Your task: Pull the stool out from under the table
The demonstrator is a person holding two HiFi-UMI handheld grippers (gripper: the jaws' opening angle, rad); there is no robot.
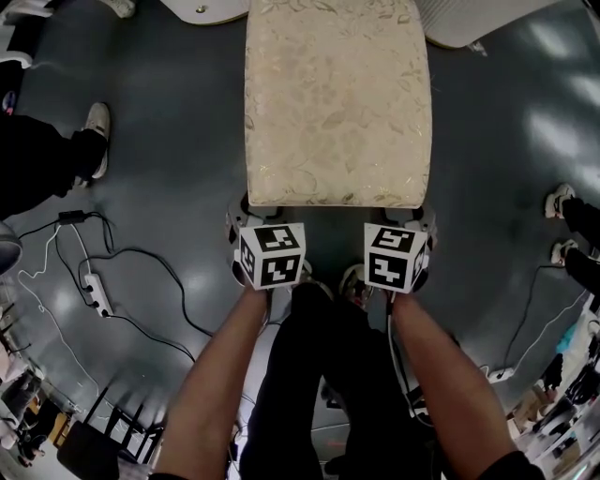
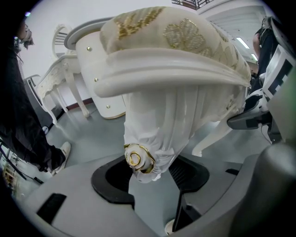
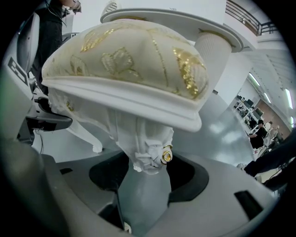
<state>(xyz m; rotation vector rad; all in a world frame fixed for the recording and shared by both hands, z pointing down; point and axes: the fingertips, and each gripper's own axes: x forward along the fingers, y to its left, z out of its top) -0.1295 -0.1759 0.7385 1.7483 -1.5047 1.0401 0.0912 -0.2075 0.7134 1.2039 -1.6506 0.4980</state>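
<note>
**Head view first: stool (image 1: 337, 103) gripped at both near corners**

The stool stands on the grey floor (image 1: 169, 141), its far end up against the white table (image 1: 487, 23). The left gripper (image 1: 251, 225) and right gripper (image 1: 412, 225) are planted under its near edge.

Left gripper view: jaws clamped on the carved near-left leg (image 2: 152, 139).

Right gripper view: same story, jaws pinching the near-right leg (image 3: 148, 143).

Bare floor (image 1: 187, 178) open either side of the stool (image 1: 337, 103), cables (image 1: 141, 250) and power strip (image 1: 97, 293) at left, onlookers' shoes (image 1: 97, 131) at both sides, table (image 1: 214, 11) close behind its far end.
</note>
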